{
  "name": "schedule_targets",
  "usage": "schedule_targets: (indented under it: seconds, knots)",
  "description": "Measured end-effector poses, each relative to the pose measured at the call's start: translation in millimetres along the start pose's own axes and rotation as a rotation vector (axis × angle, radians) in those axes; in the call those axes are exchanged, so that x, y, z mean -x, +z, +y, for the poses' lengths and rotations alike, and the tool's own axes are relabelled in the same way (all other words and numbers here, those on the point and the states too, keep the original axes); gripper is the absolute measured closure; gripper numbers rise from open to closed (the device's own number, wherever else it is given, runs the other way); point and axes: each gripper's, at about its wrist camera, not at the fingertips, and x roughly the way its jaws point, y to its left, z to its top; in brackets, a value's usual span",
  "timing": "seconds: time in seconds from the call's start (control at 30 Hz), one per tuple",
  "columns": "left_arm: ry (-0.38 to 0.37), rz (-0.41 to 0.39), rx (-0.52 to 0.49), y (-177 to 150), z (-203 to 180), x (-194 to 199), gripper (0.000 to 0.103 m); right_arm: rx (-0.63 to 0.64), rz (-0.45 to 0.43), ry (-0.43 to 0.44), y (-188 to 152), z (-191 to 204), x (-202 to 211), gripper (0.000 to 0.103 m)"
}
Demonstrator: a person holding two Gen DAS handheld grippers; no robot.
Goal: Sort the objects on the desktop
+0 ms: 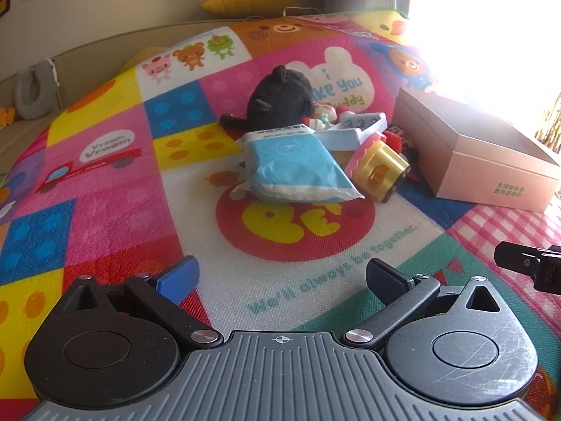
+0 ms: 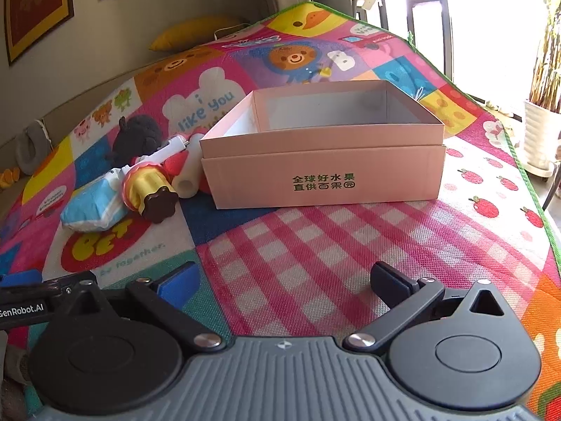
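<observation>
Two grippers hover low over the colourful cartoon-printed play mat, side by side, and neither holds anything. The left gripper has its fingers spread wide and faces the heap of things to be sorted; the right gripper, its fingers equally wide, faces the pink cardboard box. That split looks deliberate: one hand set to pick, the other lined up with the container.

The heap lies about mid-mat, just left of the box, packed so closely that its items lean on each other. A soft blue-and-white plastic packet lies nearest the left gripper, flat and unobstructed, so it is probably the easiest first grab. Behind it sits a black plush toy; beside the packet a yellow toy with a pink frilled rim and brown flower-shaped end lies on its side, and a pale blue plastic tray rests tilted on top of the pile. A white hollow cylinder touches the box's left wall.

The box stands open-topped toward the mat's right edge, and its visible interior is bare, so by my reading the sorting has not begun.
</observation>
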Motion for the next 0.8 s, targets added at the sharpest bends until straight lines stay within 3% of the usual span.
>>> schedule_targets:
  seconds: [0.27, 0.5, 0.8]
  knots:
    - [-0.05, -0.023, 0.048, 0, 7, 1, 0.0, 0.108, 0.048, -0.087, 2, 17, -8, 0.0]
    - [-0.081, -0.048, 0.086, -3, 14, 4, 0.0, 0.108, 0.05, -0.095, 1, 17, -8, 0.0]
    - [-0.072, -0.039, 0.06, -2, 13, 3, 0.0, 0.107, 0.063, -0.086, 5, 15, -11, 0.0]
